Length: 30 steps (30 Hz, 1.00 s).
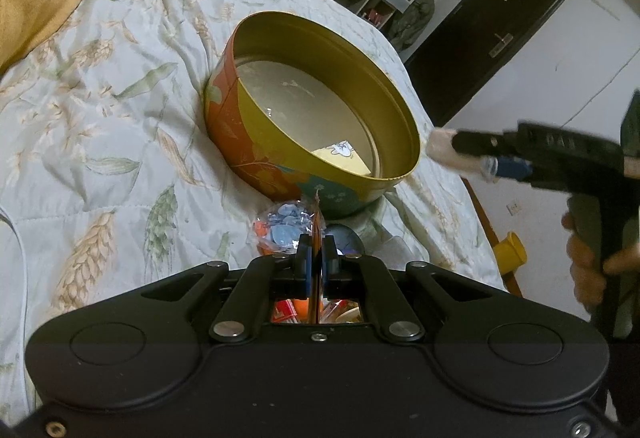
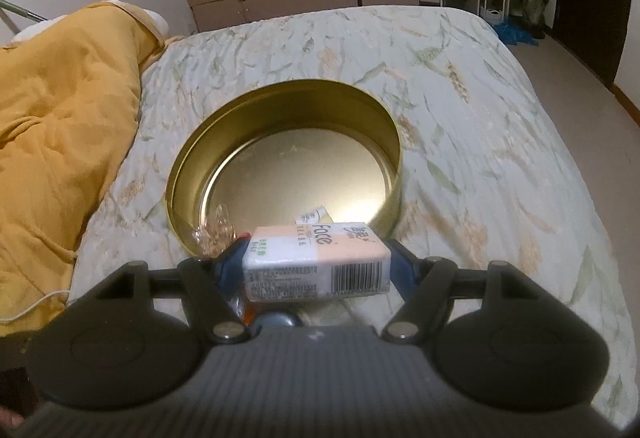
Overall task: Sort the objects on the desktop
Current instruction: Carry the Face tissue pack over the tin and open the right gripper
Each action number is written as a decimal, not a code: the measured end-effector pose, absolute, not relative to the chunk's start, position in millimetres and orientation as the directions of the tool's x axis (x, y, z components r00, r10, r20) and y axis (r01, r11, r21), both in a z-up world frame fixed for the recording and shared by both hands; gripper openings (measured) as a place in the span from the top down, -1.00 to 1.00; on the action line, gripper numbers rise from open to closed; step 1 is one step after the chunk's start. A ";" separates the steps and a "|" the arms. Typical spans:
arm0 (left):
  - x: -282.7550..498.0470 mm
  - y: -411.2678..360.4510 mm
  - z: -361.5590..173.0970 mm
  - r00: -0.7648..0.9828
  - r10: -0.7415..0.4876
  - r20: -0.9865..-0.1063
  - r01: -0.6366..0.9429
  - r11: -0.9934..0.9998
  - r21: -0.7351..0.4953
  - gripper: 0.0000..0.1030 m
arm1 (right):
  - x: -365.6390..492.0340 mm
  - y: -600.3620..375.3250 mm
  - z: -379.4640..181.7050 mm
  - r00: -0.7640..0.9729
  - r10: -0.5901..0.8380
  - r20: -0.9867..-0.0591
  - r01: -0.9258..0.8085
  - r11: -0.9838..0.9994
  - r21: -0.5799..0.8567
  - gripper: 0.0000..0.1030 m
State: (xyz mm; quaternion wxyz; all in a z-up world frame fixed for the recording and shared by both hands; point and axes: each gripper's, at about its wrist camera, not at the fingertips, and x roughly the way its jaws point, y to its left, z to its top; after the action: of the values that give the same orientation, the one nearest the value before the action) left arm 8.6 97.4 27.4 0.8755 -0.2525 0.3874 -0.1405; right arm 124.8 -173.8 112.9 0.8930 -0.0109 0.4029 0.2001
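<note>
Tin's (image 1: 240,142) orange outside in left view only; tissue pack's (image 2: 316,262) barcode in right.

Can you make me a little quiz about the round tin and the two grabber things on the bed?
1. True or false: the right gripper holds a tissue pack.
2. What is the left gripper shut on? A) a thin orange packet B) a spoon C) nothing
3. What colour is the inside of the round tin?

Key: 1 true. 2 A. 3 gold.
</note>
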 end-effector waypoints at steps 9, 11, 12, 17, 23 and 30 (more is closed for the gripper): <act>8.8 95.7 27.3 0.653 -0.443 -0.615 0.064 0.841 -0.538 0.92 | 152.6 -148.6 119.7 0.582 0.359 -0.730 -0.370 0.916 0.155 -0.43; 9.2 94.6 26.6 0.652 -0.442 -0.616 0.065 0.842 -0.536 0.92 | 158.7 -143.0 120.3 0.580 0.354 -0.734 -0.367 0.918 0.152 -0.43; 9.4 94.6 26.2 0.652 -0.443 -0.615 0.065 0.841 -0.538 0.92 | 160.9 -140.1 120.4 0.579 0.351 -0.736 -0.367 0.918 0.149 -0.43; 10.7 96.2 24.6 0.652 -0.448 -0.612 0.061 0.835 -0.546 0.93 | 176.4 -123.9 121.0 0.579 0.329 -0.746 -0.368 0.922 0.121 -0.43; 11.3 96.6 23.6 0.650 -0.453 -0.611 0.061 0.832 -0.552 0.92 | 192.7 -107.4 122.0 0.583 0.309 -0.751 -0.358 0.928 0.104 -0.48; 12.2 96.6 22.8 0.647 -0.455 -0.612 0.061 0.831 -0.553 0.93 | 188.6 -110.8 123.7 0.614 0.297 -0.731 -0.355 0.931 0.080 -1.00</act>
State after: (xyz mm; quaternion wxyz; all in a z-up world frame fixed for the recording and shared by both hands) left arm 12.2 96.6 22.8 0.8721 -0.2506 0.3934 -0.1479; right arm 188.6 -110.8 123.7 0.8977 -0.0362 0.3998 0.1818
